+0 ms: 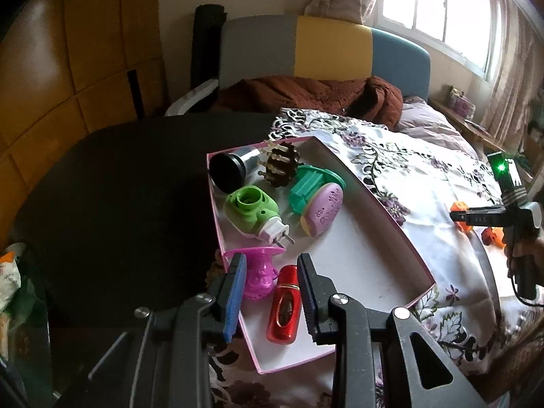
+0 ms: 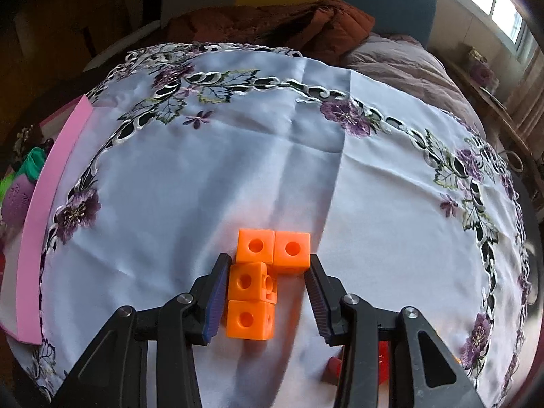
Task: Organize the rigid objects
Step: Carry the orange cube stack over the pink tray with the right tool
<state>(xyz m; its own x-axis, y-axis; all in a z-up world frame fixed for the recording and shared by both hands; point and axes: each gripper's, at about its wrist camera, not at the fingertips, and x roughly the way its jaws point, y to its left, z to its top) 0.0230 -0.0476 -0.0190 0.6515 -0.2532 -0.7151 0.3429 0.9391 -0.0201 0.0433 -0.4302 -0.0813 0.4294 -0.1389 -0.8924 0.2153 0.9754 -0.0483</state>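
Your left gripper (image 1: 272,292) hangs with jaws parted and empty above the red bottle (image 1: 285,306) in the pink box (image 1: 384,217). Your right gripper (image 2: 268,297) straddles the orange cubes (image 2: 261,275) without clamping them, on the embroidered floral tablecloth (image 2: 272,136). Behind stand a bed (image 1: 425,119), a colour-block headboard (image 1: 323,47) and a bright window (image 1: 438,3).

Red bottle (image 1: 285,306) in pink box (image 1: 384,219)
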